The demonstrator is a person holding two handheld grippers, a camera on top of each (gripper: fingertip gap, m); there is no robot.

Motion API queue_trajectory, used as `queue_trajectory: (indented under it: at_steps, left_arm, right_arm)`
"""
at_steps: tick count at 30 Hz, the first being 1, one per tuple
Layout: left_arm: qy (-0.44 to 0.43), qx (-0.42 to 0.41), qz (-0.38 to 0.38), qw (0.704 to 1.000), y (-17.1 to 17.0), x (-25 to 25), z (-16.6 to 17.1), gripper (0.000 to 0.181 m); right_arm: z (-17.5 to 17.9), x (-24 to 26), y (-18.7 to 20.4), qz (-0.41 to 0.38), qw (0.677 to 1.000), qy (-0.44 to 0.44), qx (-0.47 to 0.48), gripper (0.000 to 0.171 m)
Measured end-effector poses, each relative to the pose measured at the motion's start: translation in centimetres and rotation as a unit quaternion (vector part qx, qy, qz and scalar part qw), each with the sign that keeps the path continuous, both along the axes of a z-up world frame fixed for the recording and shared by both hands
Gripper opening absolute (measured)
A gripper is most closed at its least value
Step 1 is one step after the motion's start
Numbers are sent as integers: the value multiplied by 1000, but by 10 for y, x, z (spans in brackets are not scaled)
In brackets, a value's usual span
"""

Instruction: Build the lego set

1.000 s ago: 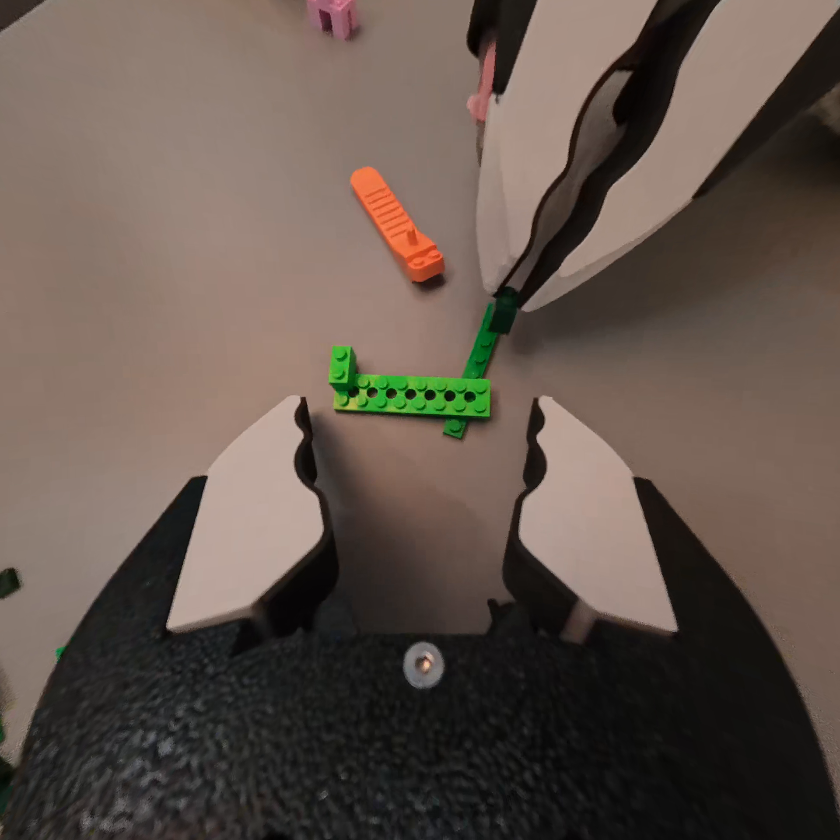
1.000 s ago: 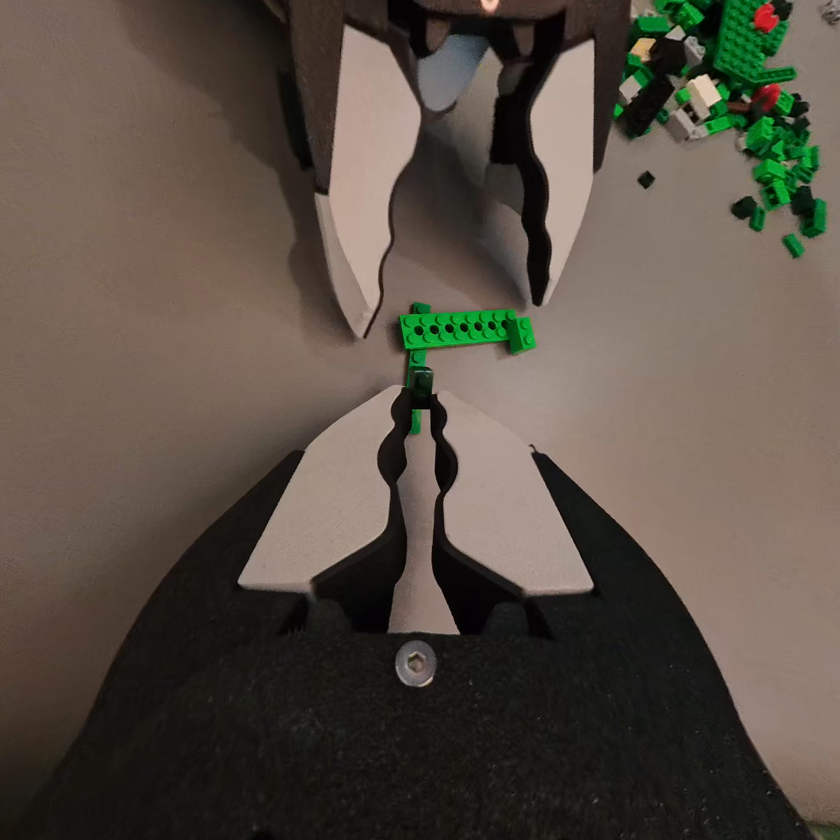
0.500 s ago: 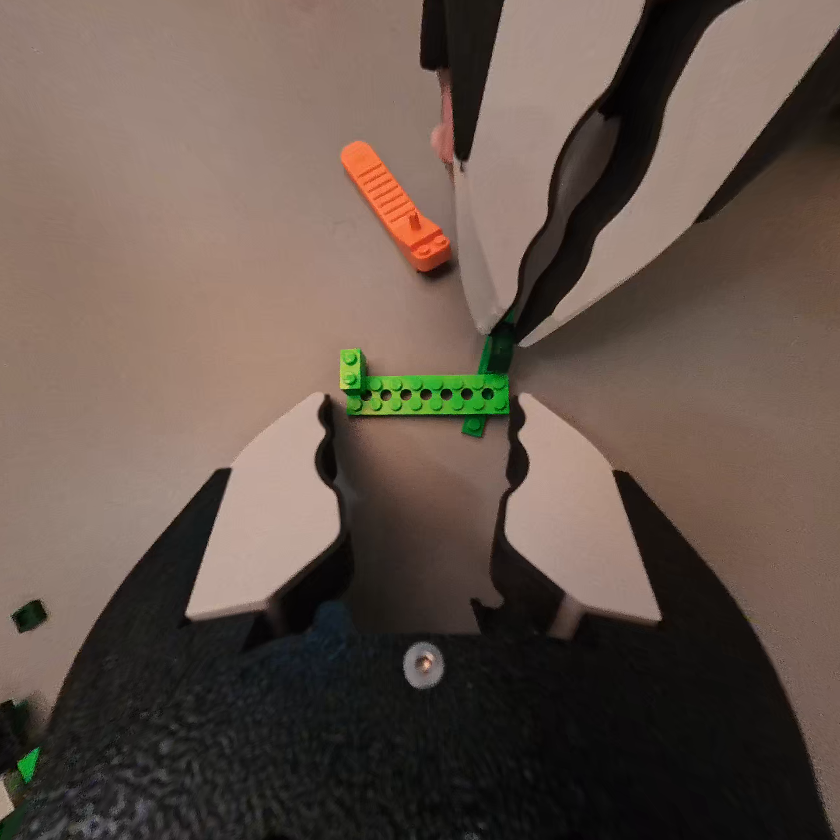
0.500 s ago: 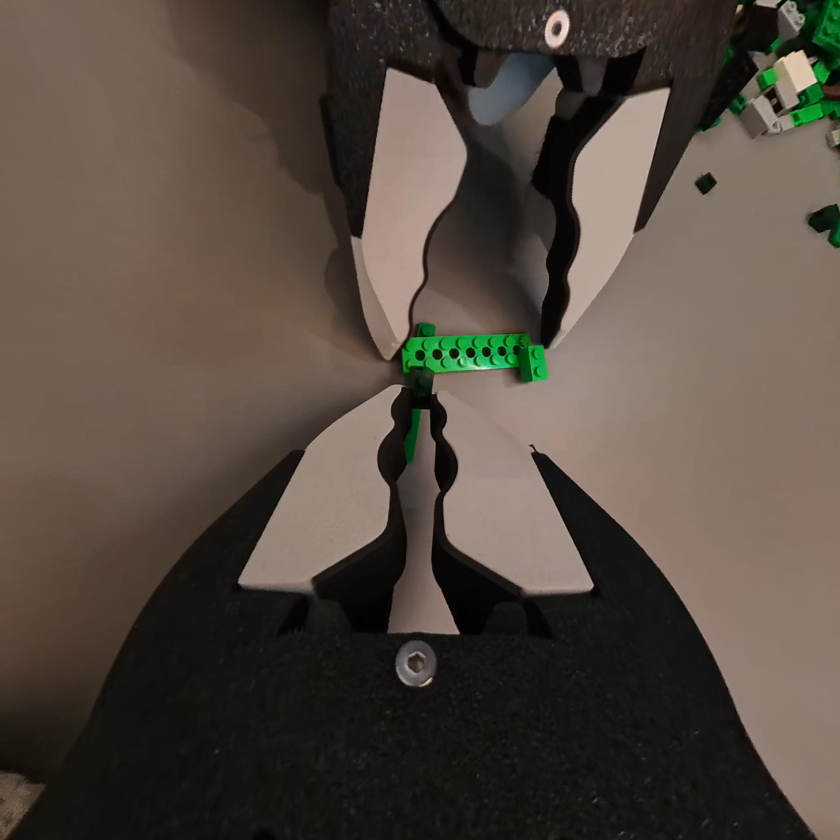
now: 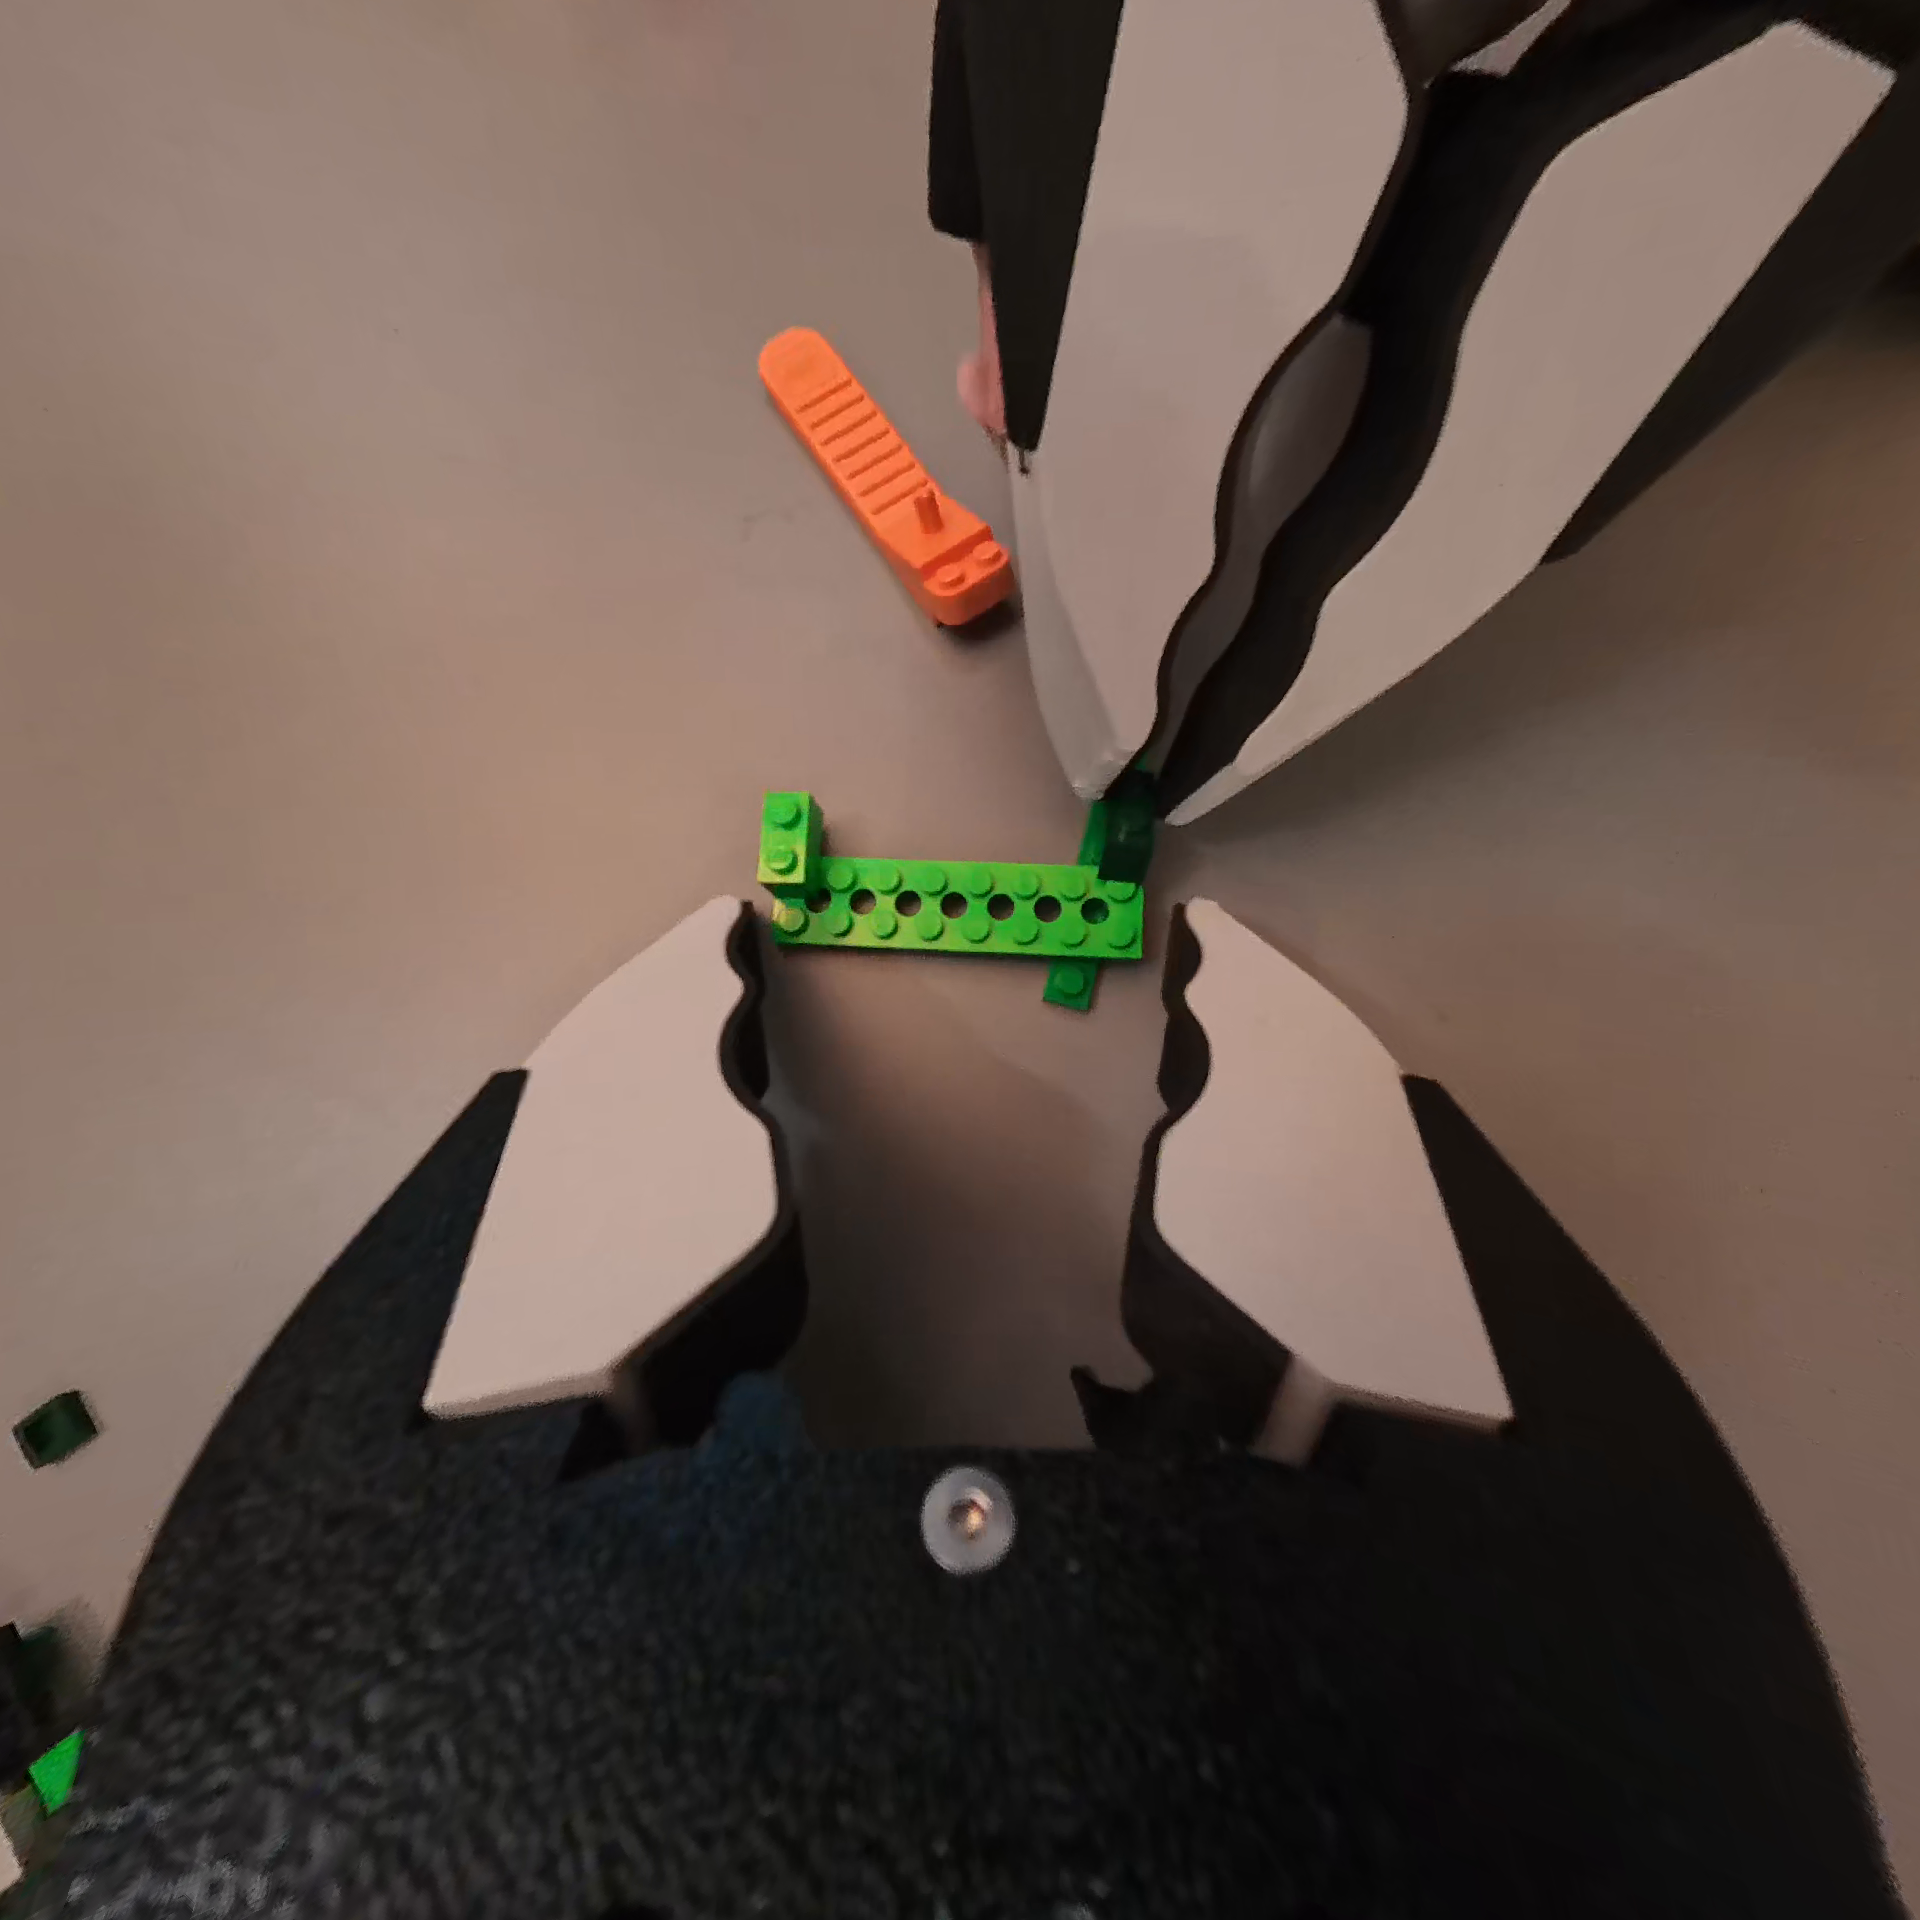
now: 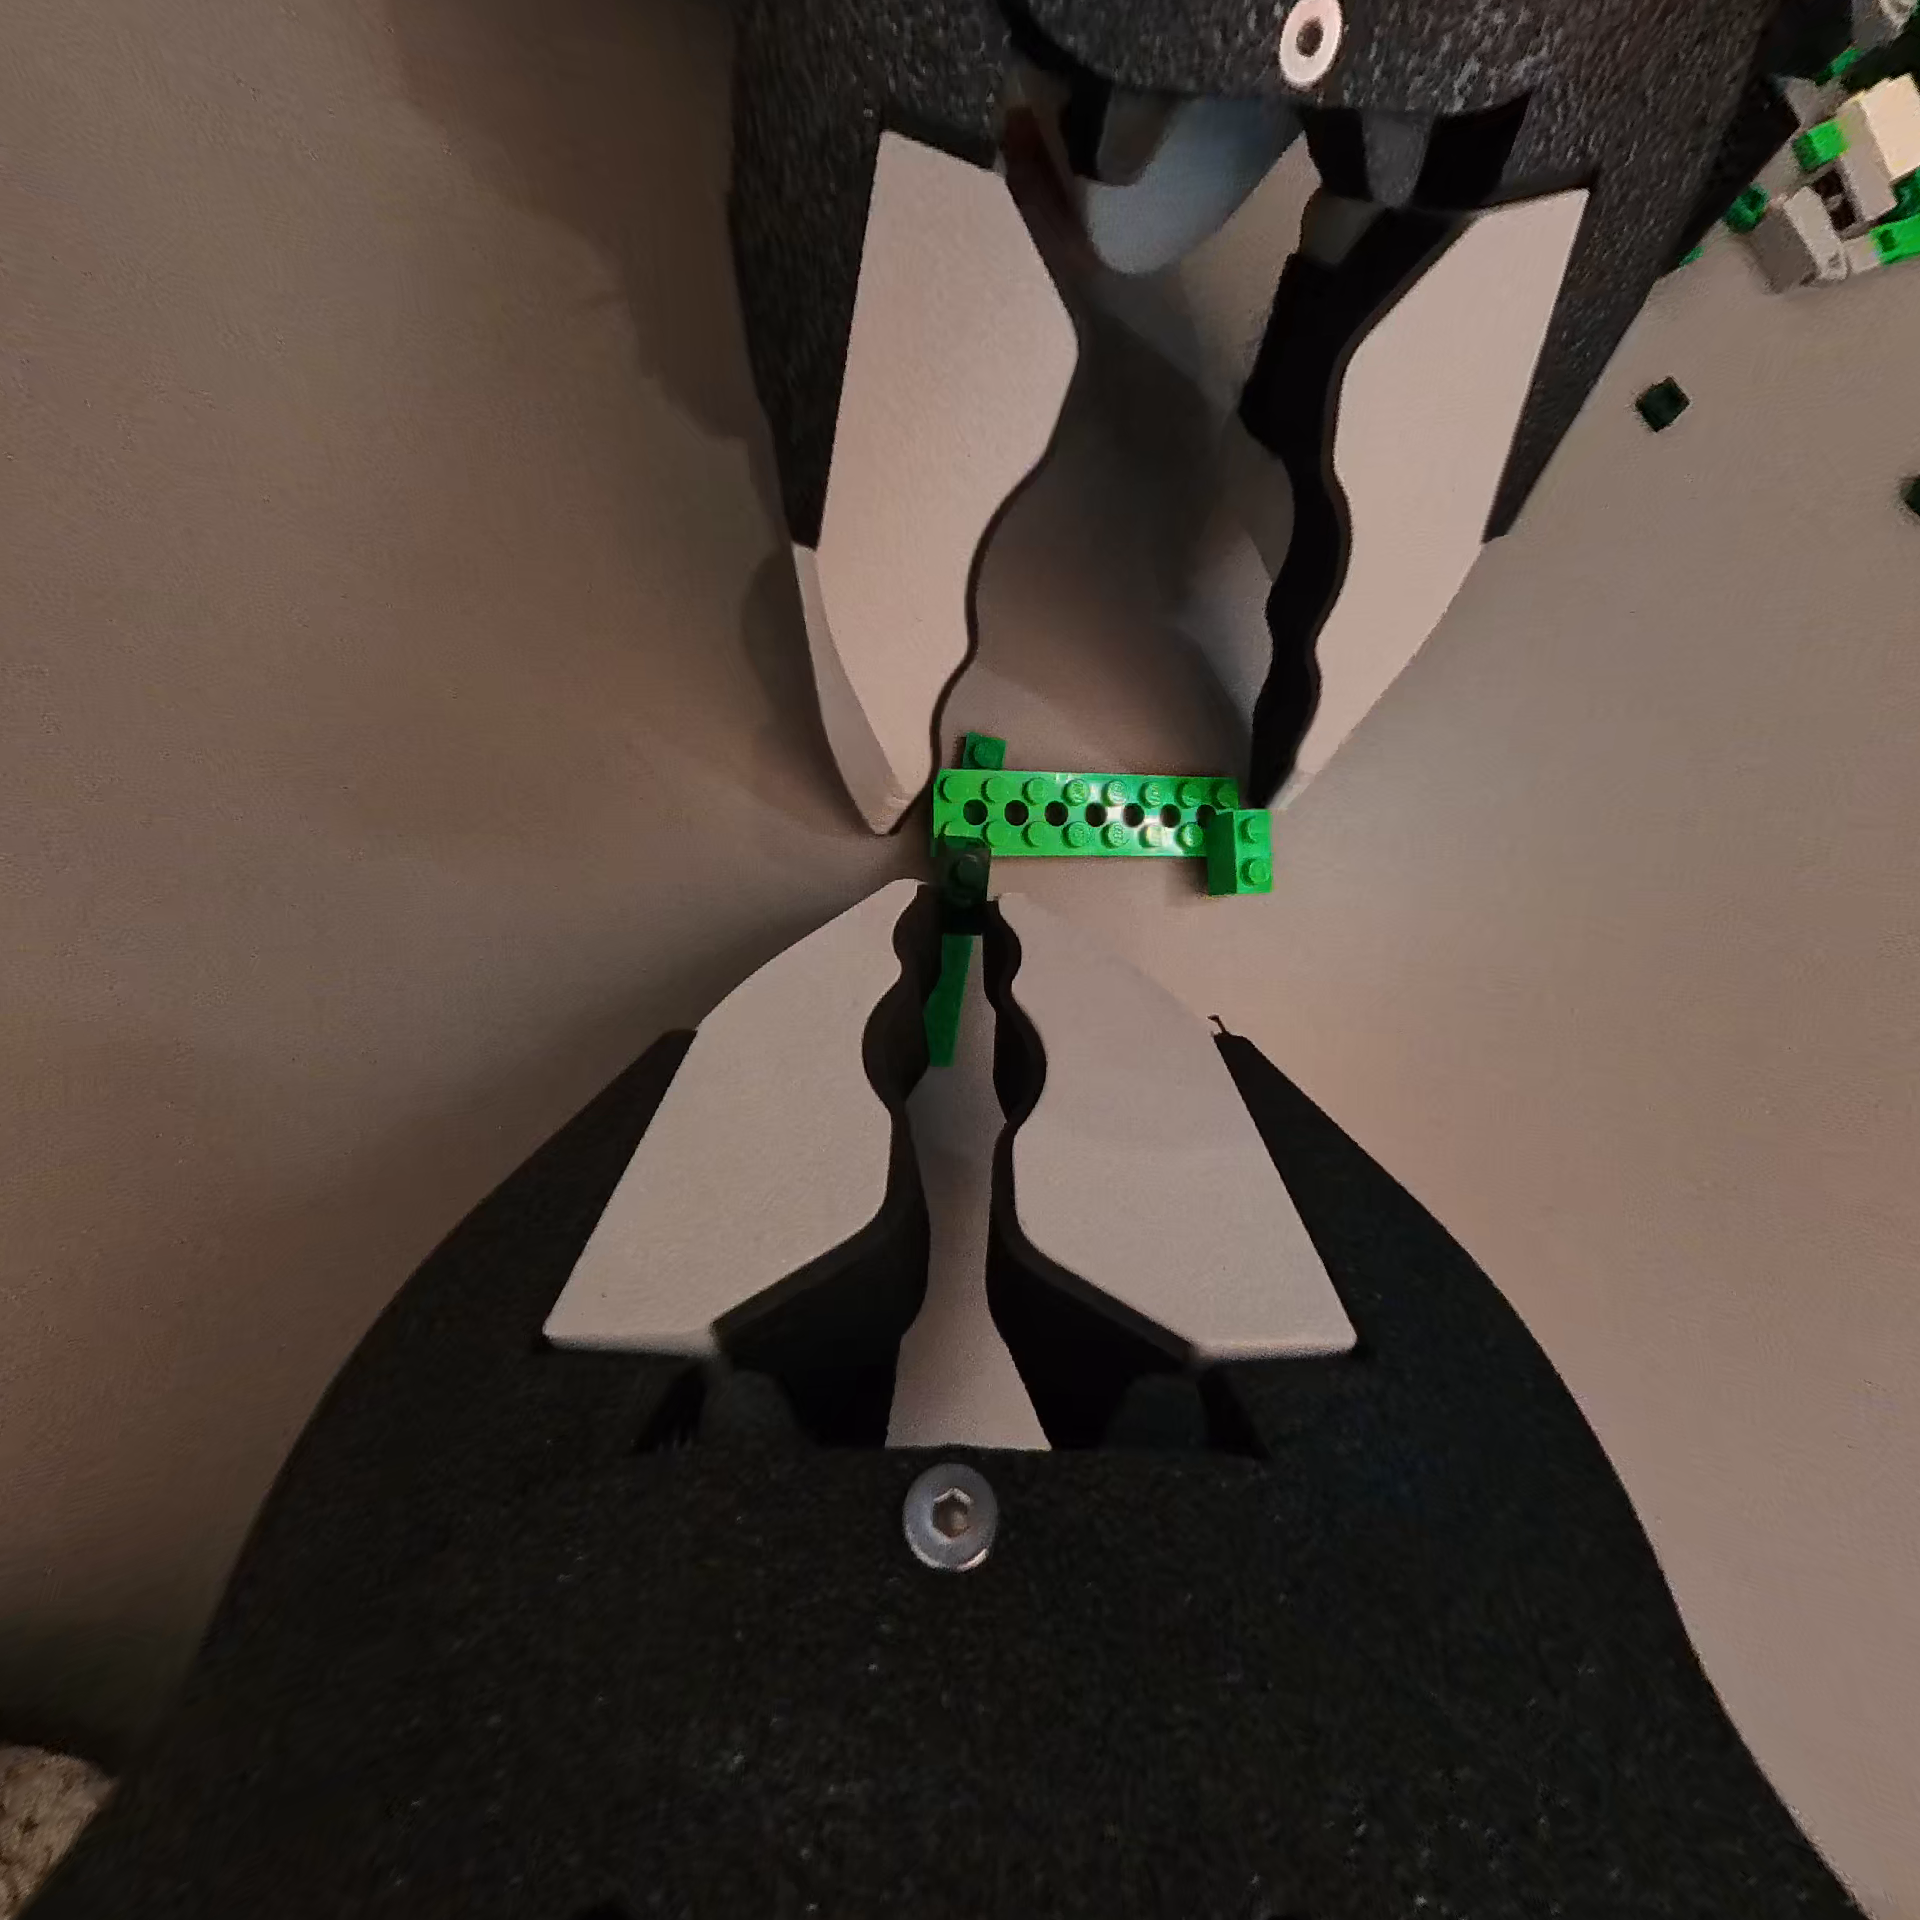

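A bright green plate with a row of holes (image 5: 961, 920) lies flat on the grey table, with a small green brick (image 5: 787, 840) on its left end. A narrow green strip (image 5: 1072, 982) crosses under its right end. My left gripper (image 5: 961, 920) is open, its fingertips on either side of the plate's ends. My right gripper (image 6: 961, 896) is shut on the narrow strip (image 6: 951, 997), next to a small dark green piece (image 6: 964, 868) on the strip. In the right wrist view the plate (image 6: 1091, 816) lies just past my fingertips, between the left gripper's fingers (image 6: 883, 665).
An orange brick separator (image 5: 883, 478) lies on the table behind the plate. A heap of loose green, grey and white bricks (image 6: 1839, 187) sits at the far right of the right wrist view. A single dark green piece (image 5: 54, 1429) lies at the left. The grippers are tip to tip, or close to it.
My left gripper has moved forward until its open fingers flank the plate. My right gripper has pushed the narrow strip further under the plate's end, so less of it shows.
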State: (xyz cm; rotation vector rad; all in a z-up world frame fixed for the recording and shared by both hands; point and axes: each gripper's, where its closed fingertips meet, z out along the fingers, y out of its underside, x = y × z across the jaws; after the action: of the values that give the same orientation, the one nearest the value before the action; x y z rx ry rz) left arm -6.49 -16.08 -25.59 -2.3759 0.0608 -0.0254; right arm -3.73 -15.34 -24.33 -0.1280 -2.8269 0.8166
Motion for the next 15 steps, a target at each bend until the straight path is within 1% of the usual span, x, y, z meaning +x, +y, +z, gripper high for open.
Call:
queue_trajectory:
  at_steps: [2, 10, 15]
  left_arm:
    - [0, 0, 0, 1000, 0, 1, 0, 67]
    - [0, 7, -9, 1000, 0, 2, 1, 66]
    - [-1, 6, -16, 1000, 0, 3, 1, 66]
  right_arm:
    - [0, 1, 0, -1, 1000, -1, 1, 7]
    - [4, 0, -1, -9, 1000, -10, 3, 7]
    - [1, 1, -3, -11, 999, -21, 38, 7]
